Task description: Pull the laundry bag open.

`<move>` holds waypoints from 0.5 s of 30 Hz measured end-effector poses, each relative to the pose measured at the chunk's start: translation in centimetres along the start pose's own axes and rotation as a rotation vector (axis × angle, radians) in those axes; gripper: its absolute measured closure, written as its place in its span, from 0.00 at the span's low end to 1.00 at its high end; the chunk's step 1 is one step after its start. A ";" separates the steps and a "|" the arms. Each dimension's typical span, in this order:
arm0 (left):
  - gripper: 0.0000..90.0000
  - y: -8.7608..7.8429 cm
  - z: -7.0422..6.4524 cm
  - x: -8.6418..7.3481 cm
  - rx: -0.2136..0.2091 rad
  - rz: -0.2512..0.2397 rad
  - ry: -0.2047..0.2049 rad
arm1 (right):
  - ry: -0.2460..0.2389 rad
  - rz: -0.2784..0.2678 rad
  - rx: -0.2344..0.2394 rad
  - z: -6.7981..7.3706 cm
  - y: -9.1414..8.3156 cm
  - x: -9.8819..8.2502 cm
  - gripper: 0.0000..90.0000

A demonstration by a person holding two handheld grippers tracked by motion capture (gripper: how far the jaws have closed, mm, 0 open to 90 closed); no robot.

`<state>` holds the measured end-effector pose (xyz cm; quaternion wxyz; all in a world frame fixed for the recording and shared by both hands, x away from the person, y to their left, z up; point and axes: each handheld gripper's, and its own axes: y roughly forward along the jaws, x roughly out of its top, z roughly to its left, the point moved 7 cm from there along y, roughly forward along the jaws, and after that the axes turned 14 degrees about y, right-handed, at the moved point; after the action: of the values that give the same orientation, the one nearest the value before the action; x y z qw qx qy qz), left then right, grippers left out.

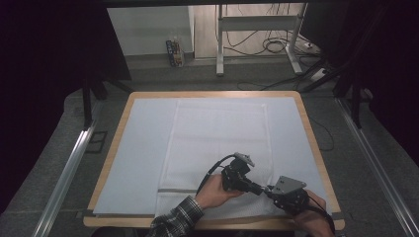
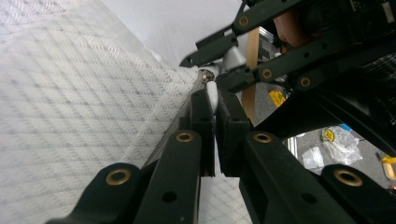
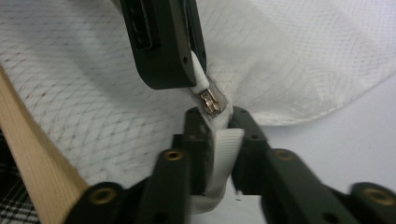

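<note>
both hands low at the table's (image 1: 118,148) near right corner, tips meeting. left gripper (image 2: 212,100) clamps one zipper pull (image 3: 205,95); right gripper (image 3: 219,126) pinches one white strap (image 3: 224,154) of one mesh bag (image 1: 217,133).

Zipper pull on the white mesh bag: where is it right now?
The zipper pull sits at the mesh bag's near right corner, between the left gripper and right gripper, by the table's front edge.
</note>
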<state>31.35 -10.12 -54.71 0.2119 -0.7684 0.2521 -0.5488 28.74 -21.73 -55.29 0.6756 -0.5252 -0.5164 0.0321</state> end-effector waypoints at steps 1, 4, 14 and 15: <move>0.97 0.0 0.0 0.0 0.005 0.000 0.014 | 0.004 0.002 0.002 0.0 0.0 0.0 0.90; 0.97 -0.1 -0.2 0.0 0.022 -0.007 0.032 | 0.006 0.009 -0.002 0.1 0.0 0.0 0.92; 0.97 -0.5 -0.2 -0.4 0.045 -0.020 0.037 | 0.012 0.011 -0.007 0.0 -0.2 0.0 0.94; 0.97 -0.6 -0.2 -0.6 0.044 -0.024 0.024 | 0.017 0.013 -0.012 -0.1 -0.2 -0.1 0.94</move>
<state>31.15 -9.30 -54.70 0.2190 -0.7598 0.2332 -0.5659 28.64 -21.93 -55.18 0.6767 -0.5328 -0.5074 0.0291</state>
